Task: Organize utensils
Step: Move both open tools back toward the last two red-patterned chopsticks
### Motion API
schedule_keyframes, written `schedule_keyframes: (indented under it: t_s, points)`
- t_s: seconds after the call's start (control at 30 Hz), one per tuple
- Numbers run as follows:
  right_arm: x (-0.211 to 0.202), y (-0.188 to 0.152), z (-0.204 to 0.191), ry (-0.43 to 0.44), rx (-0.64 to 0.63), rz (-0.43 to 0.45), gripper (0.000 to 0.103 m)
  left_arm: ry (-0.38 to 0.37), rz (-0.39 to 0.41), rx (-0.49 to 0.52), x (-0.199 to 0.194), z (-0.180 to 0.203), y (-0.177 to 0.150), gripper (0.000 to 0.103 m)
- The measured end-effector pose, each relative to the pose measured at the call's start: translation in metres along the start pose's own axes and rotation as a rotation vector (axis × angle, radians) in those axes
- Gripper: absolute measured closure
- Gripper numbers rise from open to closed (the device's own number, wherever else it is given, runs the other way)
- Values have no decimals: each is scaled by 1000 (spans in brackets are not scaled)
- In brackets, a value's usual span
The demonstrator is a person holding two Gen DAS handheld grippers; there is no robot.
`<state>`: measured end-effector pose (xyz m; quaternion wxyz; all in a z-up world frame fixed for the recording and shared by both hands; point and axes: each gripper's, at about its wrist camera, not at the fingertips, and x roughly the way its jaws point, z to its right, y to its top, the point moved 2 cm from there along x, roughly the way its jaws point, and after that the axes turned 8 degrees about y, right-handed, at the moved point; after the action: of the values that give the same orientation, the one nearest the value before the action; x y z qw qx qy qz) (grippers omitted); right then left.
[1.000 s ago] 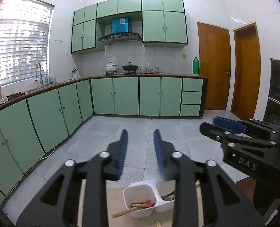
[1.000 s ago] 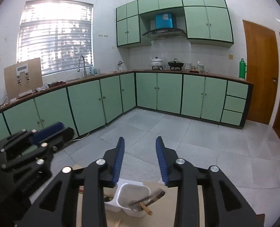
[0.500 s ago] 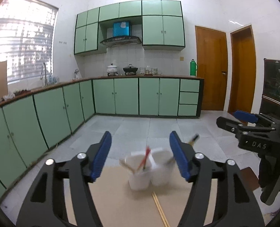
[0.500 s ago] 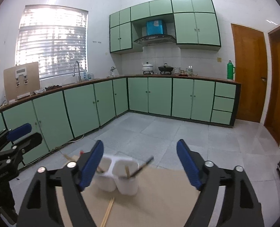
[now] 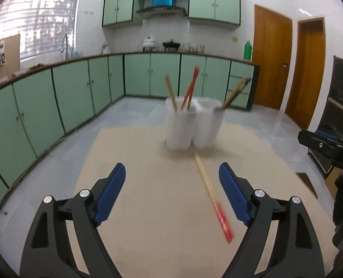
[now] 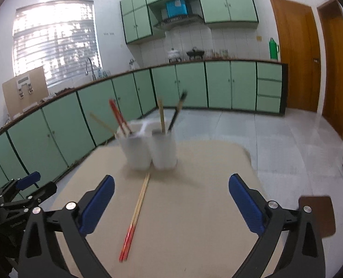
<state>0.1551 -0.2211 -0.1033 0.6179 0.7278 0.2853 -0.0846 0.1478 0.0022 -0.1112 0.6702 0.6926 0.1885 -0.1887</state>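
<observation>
Left wrist view: two white cups [image 5: 193, 125] stand side by side, touching, toward the far end of a beige table [image 5: 148, 208]. The left-hand cup holds three sticks — one red pair-like stick and two pale ones, though blur makes the count unsure — and the right-hand cup holds one pale stick leaning right. One pair of chopsticks [image 5: 212, 192] with red ends lies flat on the table just in front of the cups, its pale end nearly touching them and its red end nearest the camera.

The left gripper [image 5: 172, 194] hangs above the table in front of the cups, its jaws opening, with nothing between its two blue pads. The loose chopsticks lie under it, nearer its right pad.

From the right wrist view, the right gripper [image 6: 171, 203] is likewise in front of the cups [image 6: 149, 150], jaws opening wide and holding nothing — the chopsticks [image 6: 135, 215] lie below, nearer its left pad. The left gripper [image 6: 20, 192] shows left of the cups.
</observation>
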Motion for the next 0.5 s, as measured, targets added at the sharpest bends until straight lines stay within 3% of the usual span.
schedule_keyframes:
  t_s: [0.27, 0.5]
  points:
    - [21, -63, -14, -16, 11, -145, 7, 24, -113, 46, 14, 4, -50, 23]
    - [42, -102, -28, -19, -1, -250, 13, 39, -198, 69, 23, 4, -79, 23]
